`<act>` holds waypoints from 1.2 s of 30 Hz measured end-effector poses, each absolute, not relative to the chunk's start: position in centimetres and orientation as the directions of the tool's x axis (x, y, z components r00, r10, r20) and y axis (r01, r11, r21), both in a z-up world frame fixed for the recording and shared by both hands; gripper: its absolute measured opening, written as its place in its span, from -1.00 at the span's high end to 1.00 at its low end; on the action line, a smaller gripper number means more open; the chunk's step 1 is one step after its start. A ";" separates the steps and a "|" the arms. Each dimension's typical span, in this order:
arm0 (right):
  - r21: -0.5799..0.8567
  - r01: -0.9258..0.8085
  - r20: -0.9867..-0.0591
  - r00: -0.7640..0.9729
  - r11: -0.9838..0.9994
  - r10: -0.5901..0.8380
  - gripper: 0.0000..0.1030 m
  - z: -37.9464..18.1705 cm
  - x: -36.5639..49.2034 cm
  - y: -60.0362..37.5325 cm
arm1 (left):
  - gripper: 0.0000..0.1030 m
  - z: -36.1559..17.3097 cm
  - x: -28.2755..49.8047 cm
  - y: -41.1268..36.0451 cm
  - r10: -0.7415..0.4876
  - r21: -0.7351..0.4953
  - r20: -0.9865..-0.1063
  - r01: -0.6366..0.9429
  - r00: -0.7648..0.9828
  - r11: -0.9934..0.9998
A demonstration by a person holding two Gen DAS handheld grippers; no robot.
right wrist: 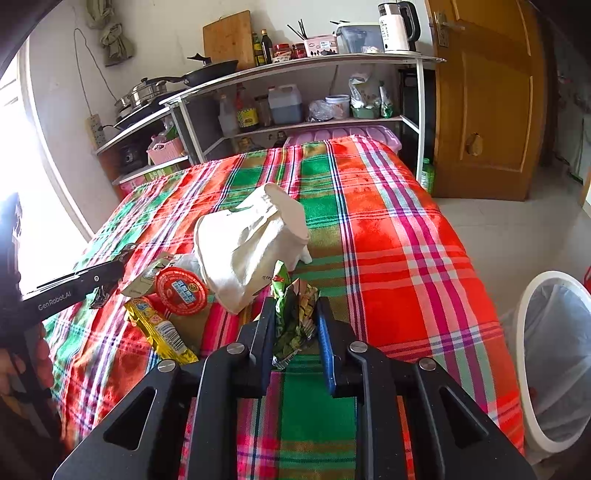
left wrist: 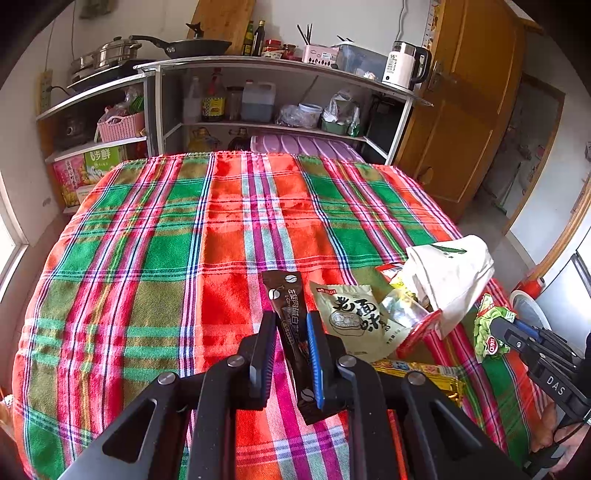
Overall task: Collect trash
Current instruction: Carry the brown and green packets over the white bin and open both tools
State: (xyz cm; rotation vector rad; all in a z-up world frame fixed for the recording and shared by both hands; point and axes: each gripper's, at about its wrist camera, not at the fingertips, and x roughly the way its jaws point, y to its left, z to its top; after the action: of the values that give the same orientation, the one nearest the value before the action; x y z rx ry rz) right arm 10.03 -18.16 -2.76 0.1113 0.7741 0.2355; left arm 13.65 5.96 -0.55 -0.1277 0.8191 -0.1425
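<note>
The left gripper pinches a brown coffee packet at the frame's middle bottom. The right gripper squeezes a green wrapper, probably for the white bin at lower right. Only its clear liner shows inside. More trash lies beside the white bag.

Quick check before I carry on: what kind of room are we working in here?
Most likely a small home kitchen or dining corner. A shelf rack along the wall holds a frying pan, sauce bottles and an electric kettle, and a table under a plaid cloth stands before it.
</note>
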 end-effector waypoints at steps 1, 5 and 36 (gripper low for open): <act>0.185 -0.169 -0.675 0.694 0.968 0.250 0.59 -2.6 9.9 -18.2 | 0.67 -0.4 13.5 5.9 -0.176 -0.167 -0.716 0.079 0.675 0.983; 0.185 -0.165 -0.655 0.714 0.969 0.247 0.59 -1.9 9.2 -18.4 | 0.67 0.8 12.8 5.3 -0.191 -0.169 -0.698 0.101 0.690 0.980; 0.158 0.134 -0.572 0.820 0.978 -0.020 0.59 2.7 1.5 -31.8 | 0.67 4.7 10.6 -14.0 -0.528 -0.214 -0.617 0.522 0.583 0.826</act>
State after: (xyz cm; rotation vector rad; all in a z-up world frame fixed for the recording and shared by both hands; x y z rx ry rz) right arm 1.52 -31.84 2.65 0.1953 0.6051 -0.0828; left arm 10.58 -14.03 4.65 -0.0099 0.7237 -0.6127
